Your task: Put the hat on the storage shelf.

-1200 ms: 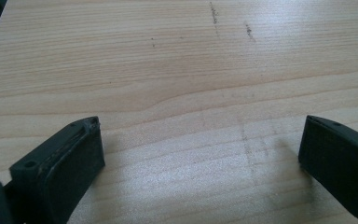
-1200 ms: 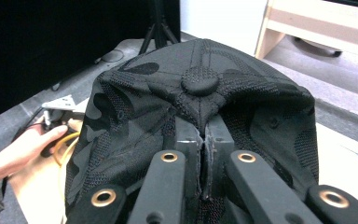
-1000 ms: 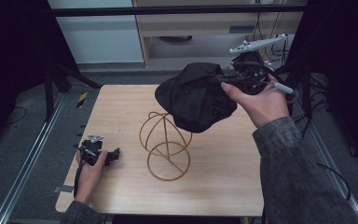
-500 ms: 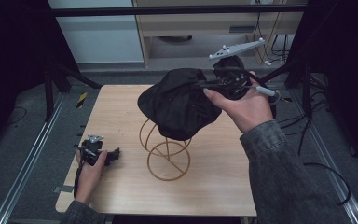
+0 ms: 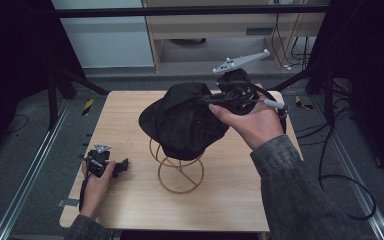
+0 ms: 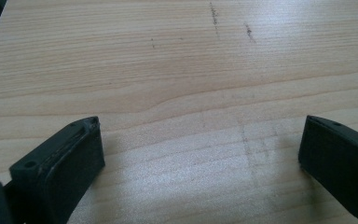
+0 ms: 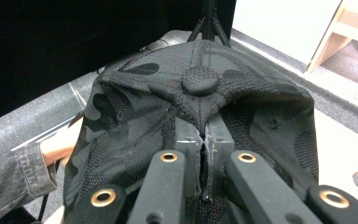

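Since the earlier frame your right tool (image 5: 215,101) has carried the soft black patterned fabric cap (image 5: 182,120) leftward, so it now hangs over the top of the golden wire hat stand (image 5: 179,167). The jaws are pinched tight on a fold of cloth near the crown button (image 7: 199,80). Expect it light, limp and grippy; the woven mesh sags, so hold near the crown. Your left tool (image 5: 121,167) rests wide open and holds nothing on the pale wooden surface (image 5: 130,120).

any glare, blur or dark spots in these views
High view: dim, dark at both sides, black cap shows little detail. Left gripper view: bright sheen on the table, jaws soft. Right gripper view: cap weave sharp, background black at left.
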`<state>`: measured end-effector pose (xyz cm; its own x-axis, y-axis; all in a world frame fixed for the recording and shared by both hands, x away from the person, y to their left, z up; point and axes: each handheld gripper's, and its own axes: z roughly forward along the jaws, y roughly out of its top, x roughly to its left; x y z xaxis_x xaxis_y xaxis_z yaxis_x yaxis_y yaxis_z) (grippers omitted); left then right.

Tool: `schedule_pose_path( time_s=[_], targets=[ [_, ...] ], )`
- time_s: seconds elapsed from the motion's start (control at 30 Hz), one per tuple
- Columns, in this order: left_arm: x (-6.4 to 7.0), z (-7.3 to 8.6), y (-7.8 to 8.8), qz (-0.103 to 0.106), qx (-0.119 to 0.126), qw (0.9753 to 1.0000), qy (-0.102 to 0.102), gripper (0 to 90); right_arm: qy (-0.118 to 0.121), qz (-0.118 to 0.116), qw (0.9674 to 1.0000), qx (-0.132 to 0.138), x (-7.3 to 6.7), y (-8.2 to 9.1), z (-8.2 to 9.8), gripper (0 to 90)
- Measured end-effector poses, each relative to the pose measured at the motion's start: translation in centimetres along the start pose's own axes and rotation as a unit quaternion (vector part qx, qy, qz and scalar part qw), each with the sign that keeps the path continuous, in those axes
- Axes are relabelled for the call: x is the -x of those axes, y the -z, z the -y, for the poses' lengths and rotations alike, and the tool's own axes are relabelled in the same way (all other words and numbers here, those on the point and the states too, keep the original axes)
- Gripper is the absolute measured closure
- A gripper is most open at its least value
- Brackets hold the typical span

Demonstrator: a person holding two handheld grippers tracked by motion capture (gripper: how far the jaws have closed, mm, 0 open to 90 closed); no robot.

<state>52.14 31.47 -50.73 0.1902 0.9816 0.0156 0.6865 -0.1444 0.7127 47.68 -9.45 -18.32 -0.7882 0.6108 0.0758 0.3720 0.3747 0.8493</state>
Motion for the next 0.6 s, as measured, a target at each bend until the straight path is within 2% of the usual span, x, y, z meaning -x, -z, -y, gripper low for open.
schedule_pose_path(
  time_s=[0.6],
  targets=[
    [0.0, 0.0, 0.0, -0.002, -0.001, 1.0, 0.001, 0.0, -0.009, -0.019, 0.9997, -0.01, 0.0, -1.4, 1.7, 86.8]
  ],
)
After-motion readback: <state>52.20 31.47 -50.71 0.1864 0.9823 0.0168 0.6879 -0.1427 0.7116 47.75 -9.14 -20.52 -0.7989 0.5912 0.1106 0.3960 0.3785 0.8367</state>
